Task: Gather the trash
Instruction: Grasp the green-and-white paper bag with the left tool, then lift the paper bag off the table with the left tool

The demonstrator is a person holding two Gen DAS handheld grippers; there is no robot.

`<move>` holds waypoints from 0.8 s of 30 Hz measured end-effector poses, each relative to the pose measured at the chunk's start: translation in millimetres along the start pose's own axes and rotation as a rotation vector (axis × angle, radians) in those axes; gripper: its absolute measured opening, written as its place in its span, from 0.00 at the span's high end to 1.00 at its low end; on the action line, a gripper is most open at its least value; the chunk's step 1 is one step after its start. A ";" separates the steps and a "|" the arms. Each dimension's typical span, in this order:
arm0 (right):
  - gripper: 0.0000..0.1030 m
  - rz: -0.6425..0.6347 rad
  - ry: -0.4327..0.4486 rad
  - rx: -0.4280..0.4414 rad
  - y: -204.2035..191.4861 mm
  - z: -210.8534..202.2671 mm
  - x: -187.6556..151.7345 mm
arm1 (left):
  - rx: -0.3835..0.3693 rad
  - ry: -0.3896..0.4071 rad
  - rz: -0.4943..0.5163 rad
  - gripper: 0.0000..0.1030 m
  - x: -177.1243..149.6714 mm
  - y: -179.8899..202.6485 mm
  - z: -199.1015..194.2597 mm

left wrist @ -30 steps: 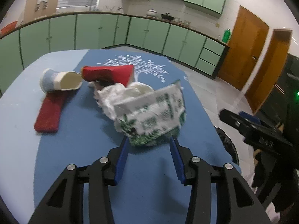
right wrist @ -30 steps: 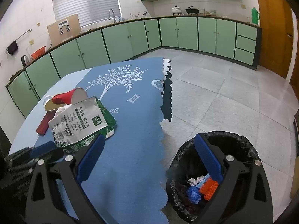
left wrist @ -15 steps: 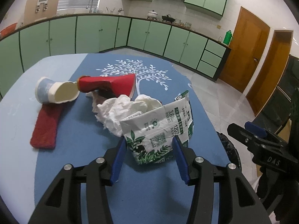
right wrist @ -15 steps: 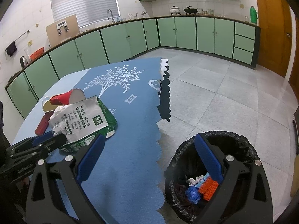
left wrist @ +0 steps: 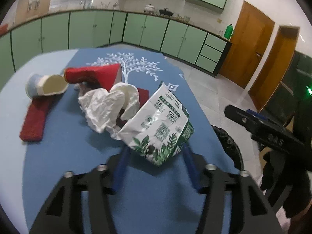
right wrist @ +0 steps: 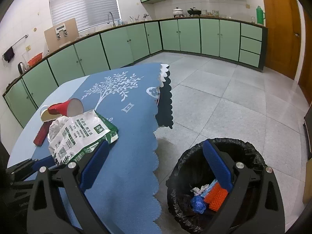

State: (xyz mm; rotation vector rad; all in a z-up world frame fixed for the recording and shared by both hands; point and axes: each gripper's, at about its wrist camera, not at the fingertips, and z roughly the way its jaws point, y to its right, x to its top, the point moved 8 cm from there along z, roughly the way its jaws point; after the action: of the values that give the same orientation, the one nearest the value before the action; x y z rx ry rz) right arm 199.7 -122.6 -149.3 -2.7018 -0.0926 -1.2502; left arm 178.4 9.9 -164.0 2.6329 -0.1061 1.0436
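Left gripper (left wrist: 154, 157), jaws just opening around the milk carton (left wrist: 159, 130) without pinching; right gripper (right wrist: 156, 165) gapes empty. Carton, unclamped, could slide toward 5 o'clock off the desk (left wrist: 64, 142).

We see green cabinets (right wrist: 208, 37) along walls, wooden door (left wrist: 251, 48), grey tiled floor (right wrist: 224, 101), window blinds (right wrist: 81, 2) (shut), blue tablecloth (right wrist: 124, 156).

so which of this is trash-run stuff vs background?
Job: milk bag, tissue, red cup, white cup, red sponge, bin, left gripper.
Background: table, pot, thermos, cabinets.
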 end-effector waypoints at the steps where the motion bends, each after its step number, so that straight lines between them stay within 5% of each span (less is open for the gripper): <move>1: 0.09 0.000 0.000 0.000 -1.1 0.2 -0.2 | 0.000 -0.003 -0.006 0.44 1.0 -0.6 2.6; 10: 0.09 0.004 0.001 -0.004 1.6 -1.5 1.0 | -0.041 -0.002 -0.051 0.51 13.6 0.9 16.3; 13: 0.09 0.006 0.001 -0.010 3.3 -1.8 0.7 | -0.053 -0.010 -0.055 0.74 11.0 4.5 17.0; 22: 0.09 0.009 -0.001 -0.013 2.8 -2.0 -2.2 | -0.028 0.003 -0.033 0.73 4.1 9.3 6.0; 24: 0.09 0.007 -0.002 -0.011 2.0 -2.1 -1.6 | -0.032 0.005 -0.035 0.67 6.7 10.6 7.1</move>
State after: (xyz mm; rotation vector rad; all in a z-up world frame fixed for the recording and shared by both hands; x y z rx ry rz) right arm 197.4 -124.9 -149.4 -2.7106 -0.0770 -1.2497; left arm 186.1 -2.1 -161.7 2.5939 -0.0743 1.0289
